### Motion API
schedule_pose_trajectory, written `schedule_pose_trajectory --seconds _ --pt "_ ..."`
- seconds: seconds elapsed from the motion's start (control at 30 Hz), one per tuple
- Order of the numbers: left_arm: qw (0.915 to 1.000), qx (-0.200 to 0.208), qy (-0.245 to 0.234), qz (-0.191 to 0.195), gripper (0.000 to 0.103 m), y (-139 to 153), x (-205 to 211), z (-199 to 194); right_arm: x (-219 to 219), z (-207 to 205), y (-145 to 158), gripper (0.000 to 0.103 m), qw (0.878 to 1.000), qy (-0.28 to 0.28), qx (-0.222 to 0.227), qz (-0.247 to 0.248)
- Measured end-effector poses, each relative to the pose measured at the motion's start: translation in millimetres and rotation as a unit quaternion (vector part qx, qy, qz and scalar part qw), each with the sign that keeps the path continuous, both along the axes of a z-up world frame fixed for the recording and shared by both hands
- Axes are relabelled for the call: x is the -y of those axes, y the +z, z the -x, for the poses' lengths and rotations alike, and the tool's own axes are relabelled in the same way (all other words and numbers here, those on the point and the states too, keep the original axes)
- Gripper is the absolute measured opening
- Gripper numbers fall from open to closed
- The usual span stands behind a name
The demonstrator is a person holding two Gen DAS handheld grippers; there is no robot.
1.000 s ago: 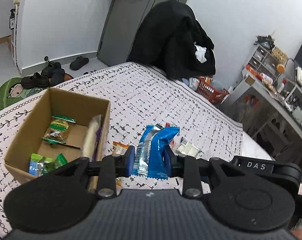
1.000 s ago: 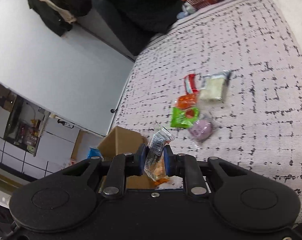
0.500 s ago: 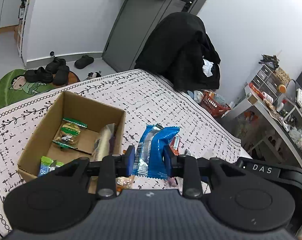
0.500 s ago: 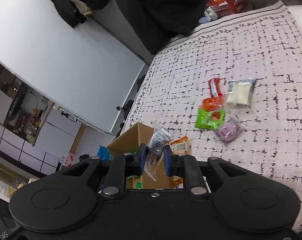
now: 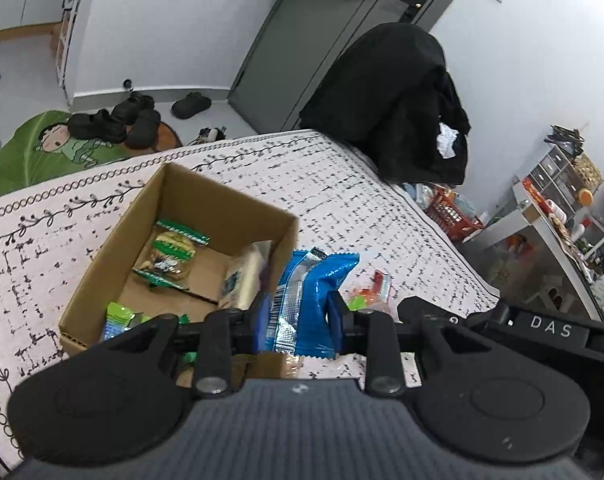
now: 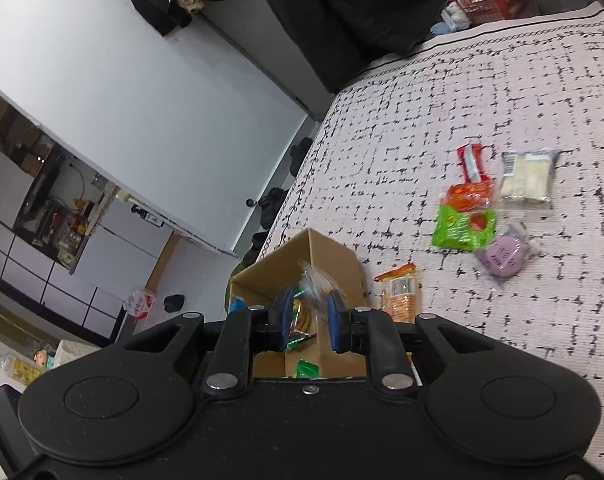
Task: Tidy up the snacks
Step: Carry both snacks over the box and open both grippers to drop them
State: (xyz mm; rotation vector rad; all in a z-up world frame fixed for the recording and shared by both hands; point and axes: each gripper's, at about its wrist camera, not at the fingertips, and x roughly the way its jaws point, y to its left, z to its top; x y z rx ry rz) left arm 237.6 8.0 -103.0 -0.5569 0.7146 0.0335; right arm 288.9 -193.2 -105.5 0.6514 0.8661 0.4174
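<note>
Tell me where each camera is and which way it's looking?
Left wrist view: sits on the left gripper, looking along its fingers over the cardboard box on the bed, toward the door; the gripper shows, shut on a blue snack packet.
Right wrist view: sits on the right gripper, tilted, looking over the cardboard box toward loose snacks on the bed; its open fingers show, with a blurred clear wrapper between them.
Shared: both see the cardboard box and the patterned bedspread.
</note>
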Motion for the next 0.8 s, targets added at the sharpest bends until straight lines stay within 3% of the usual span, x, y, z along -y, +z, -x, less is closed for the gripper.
schedule_pose_trajectory --seconds 0.4,0.7,0.8 --pt "0.9988 -0.029 0.032 0.023 0.03 -20.4 -27.6 -10.7 -23.9 -12.5 -8.3 0.012 1.0 0.013 -0.011 0.009" --pt "0.9961 -0.057 0.059 0.032 0.032 -37.0 -41.3 -14.0 -6.2 -11.4 -35.4 0.015 0.997 -0.031 -0.058 0.035" --pt "0.996 -0.052 0.065 0.034 0.033 -34.8 -42.2 -12.9 -7.3 -13.7 -49.0 0.021 0.995 -0.031 -0.073 0.055"
